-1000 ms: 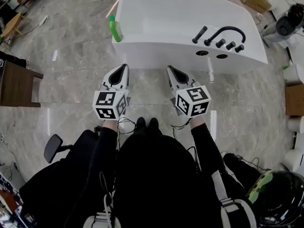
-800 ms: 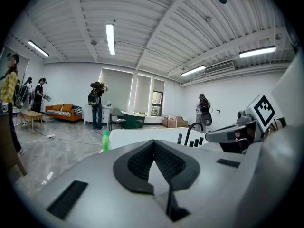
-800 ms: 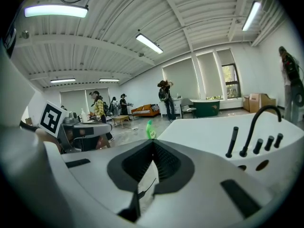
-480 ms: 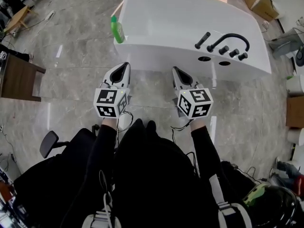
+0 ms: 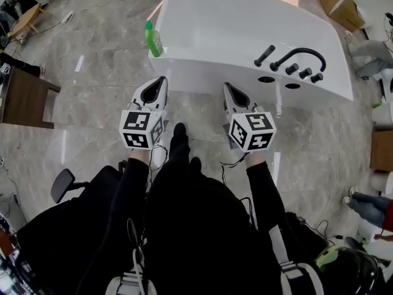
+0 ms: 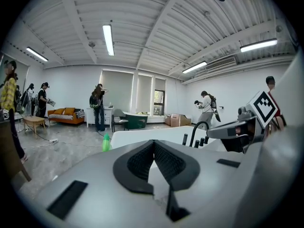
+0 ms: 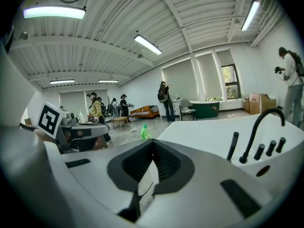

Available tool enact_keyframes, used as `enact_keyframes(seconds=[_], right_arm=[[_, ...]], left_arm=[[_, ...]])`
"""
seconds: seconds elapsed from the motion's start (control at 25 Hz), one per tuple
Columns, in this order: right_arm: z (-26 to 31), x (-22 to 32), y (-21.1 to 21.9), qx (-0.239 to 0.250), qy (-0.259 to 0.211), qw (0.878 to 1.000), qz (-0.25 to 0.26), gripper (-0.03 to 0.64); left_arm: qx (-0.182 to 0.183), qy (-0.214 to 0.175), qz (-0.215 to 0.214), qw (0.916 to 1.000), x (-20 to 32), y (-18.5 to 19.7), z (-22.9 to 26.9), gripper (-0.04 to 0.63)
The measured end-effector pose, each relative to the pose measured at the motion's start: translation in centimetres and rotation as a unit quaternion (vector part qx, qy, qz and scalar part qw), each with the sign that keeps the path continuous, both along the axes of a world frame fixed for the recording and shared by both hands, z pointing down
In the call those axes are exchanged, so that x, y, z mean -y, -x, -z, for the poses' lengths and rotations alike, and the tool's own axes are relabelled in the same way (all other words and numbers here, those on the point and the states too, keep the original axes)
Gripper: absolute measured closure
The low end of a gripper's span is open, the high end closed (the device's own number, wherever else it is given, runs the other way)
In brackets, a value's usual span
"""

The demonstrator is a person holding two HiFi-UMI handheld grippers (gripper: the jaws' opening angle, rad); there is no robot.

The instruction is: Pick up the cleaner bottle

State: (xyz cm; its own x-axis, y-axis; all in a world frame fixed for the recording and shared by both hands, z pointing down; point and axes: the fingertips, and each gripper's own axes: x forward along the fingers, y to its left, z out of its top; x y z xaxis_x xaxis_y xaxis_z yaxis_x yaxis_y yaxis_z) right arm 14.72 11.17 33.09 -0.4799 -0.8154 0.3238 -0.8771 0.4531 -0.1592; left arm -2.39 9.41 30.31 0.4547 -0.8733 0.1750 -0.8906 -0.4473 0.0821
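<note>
The green cleaner bottle (image 5: pixel 151 39) stands upright on the near left corner of the white bathtub (image 5: pixel 233 23). My left gripper (image 5: pixel 161 81) is shut and empty, just short of the tub's front wall, below and slightly right of the bottle. My right gripper (image 5: pixel 227 88) is also shut and empty, a little further right. In the left gripper view the bottle (image 6: pixel 105 143) shows left of the closed jaws, well ahead. In the right gripper view the bottle (image 7: pixel 144 132) sits just above the jaw tips, far off.
A black faucet with knobs (image 5: pixel 295 57) stands on the tub's right end. A brown table (image 5: pixel 24 100) is at the left and cardboard boxes (image 5: pixel 341 8) at the top right. An office chair (image 5: pixel 64 186) is behind me. Several people (image 6: pixel 97 108) stand across the room.
Both grippers have drifted forward toward the tub, which now looks nearer. One of my feet has stepped forward between the grippers. Both stay shut.
</note>
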Motion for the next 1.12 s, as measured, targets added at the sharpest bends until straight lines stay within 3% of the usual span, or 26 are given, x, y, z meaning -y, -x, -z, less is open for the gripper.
enact_keyframes(seconds=[0.64, 1.12], right_arm=[[-2.3, 6.7, 1.8, -0.018, 0.027, 0.999, 0.004, 0.615], [-4.2, 15.0, 6.2, -0.033, 0.062, 0.997, 0.010, 0.615]], left_arm=[[-0.004, 0.025, 0.009, 0.9996, 7.5, 2.0, -2.9, 0.588], [-0.004, 0.062, 0.019, 0.9979, 14.7, 6.7, -5.5, 0.586]])
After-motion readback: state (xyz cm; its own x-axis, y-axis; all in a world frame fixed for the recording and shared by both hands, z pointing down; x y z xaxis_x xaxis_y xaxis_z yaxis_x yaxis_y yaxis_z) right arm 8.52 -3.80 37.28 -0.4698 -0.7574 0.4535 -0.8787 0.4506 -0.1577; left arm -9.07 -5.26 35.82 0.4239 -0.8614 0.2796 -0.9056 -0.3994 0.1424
